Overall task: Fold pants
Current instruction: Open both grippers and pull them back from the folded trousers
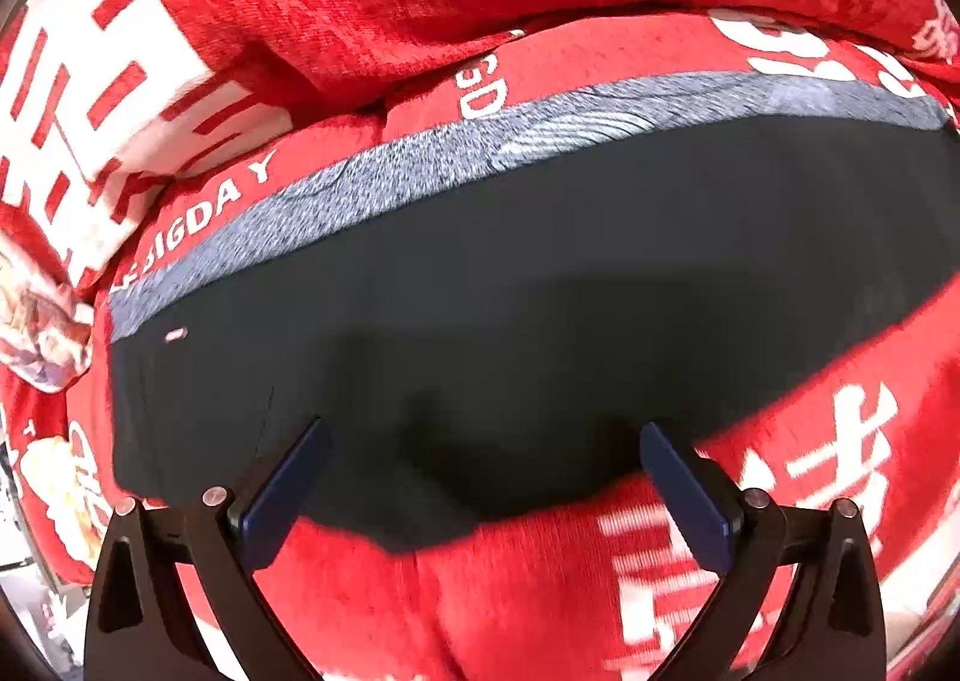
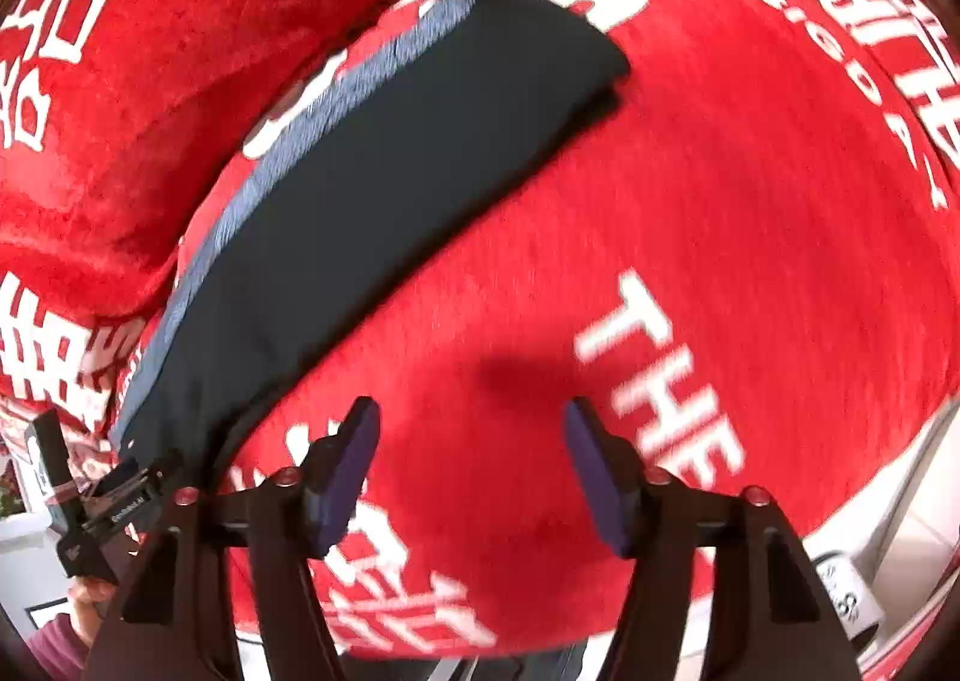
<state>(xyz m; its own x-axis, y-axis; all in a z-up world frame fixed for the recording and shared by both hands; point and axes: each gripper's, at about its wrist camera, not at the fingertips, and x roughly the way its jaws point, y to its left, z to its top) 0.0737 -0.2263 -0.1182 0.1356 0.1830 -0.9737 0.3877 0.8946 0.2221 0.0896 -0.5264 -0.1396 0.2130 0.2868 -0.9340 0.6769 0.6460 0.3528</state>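
The dark navy folded pants [image 1: 510, 285] lie lengthwise across the red printed blanket [image 2: 690, 201], directly under the left tongs [image 1: 485, 456], left of the right tongs [image 2: 473, 429]; both wide, empty.

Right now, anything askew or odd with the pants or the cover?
Nothing stands out. The dark pants lie folded in a flat strip on the red blanket, grey edge showing. Left gripper and right gripper are both open, holding nothing.
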